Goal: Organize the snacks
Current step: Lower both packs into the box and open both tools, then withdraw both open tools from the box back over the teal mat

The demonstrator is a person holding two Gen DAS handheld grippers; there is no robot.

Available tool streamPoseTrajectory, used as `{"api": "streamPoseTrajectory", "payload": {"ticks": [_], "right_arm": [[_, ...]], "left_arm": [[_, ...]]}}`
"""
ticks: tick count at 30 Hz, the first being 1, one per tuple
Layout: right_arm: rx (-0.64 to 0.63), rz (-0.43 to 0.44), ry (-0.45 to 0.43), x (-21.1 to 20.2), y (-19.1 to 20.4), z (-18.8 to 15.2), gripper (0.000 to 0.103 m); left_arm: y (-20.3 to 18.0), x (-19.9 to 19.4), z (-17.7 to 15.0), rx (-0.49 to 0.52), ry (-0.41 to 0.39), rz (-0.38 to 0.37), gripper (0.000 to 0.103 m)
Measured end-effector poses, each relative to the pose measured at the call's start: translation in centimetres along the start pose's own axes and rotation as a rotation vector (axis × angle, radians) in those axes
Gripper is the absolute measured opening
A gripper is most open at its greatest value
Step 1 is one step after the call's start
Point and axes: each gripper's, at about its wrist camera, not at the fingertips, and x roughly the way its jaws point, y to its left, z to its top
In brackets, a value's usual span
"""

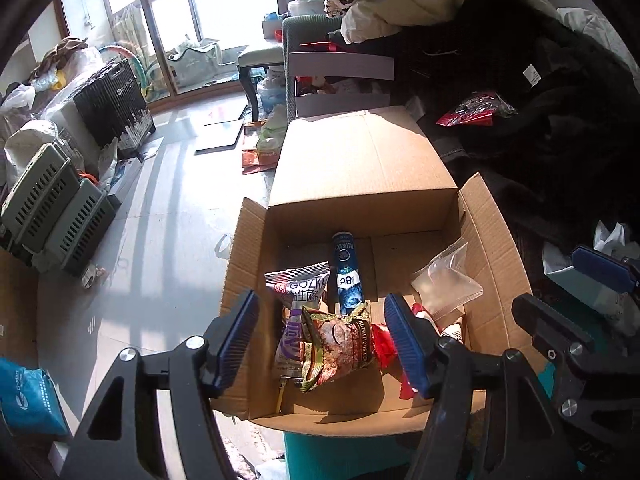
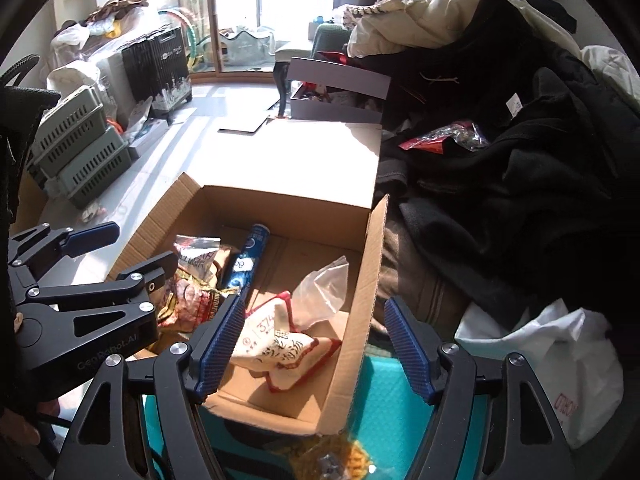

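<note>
An open cardboard box [image 1: 360, 168] holds several snacks: a silver-purple pouch [image 1: 298, 288], a brown-green packet [image 1: 340, 344], a blue tube [image 1: 347, 276], a clear bag [image 1: 446, 284] and a red-edged white packet [image 2: 280, 340]. The box also shows in the right wrist view [image 2: 372, 264]. My left gripper [image 1: 322, 340] is open and empty above the box's near half. My right gripper [image 2: 314, 346] is open and empty over the box's right wall. A red snack bag [image 2: 440, 138] lies on dark clothes to the right; it also shows in the left wrist view [image 1: 476, 110].
Dark clothes [image 2: 540, 168] are heaped to the right, with a white plastic bag [image 2: 560, 364] in front. A teal surface [image 2: 384, 392] lies under the box. Green crates [image 1: 52, 208] and a black suitcase [image 1: 116, 104] stand on the floor at left. A grey gift box [image 2: 340, 92] sits behind.
</note>
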Motion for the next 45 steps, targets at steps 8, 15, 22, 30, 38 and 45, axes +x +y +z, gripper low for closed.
{"api": "streamPoseTrajectory", "payload": {"ticks": [8,15,22,30,38,45], "right_arm": [[0.008,-0.003,-0.085,-6.3,-0.6,0.2,0.073],[0.024,-0.001,-0.144,-11.9,-1.2,-0.8,0.074],[0.016,-0.016,-0.187,-16.5,-1.2,-2.5,0.075],[0.023,-0.005,-0.206,-19.5,-0.5,-5.8,0.078],[0.088,0.020,-0.179,-19.8,-0.6,-10.0,0.078],[0.145,0.053,-0.133,-18.6,-1.3,-14.4,0.078]], "left_arm": [[-0.7,-6.5,0.1,0.005,-0.083,-0.018,0.064],[-1.4,-12.0,-0.7,0.018,-0.147,-0.050,0.064],[-1.6,-16.3,-2.6,0.013,-0.190,-0.094,0.064],[-2.5,-19.2,-6.1,0.044,-0.211,-0.123,0.064],[-3.7,-19.4,-10.0,0.076,-0.197,-0.173,0.064],[-5.1,-17.8,-13.0,0.109,-0.138,-0.192,0.064]]}}
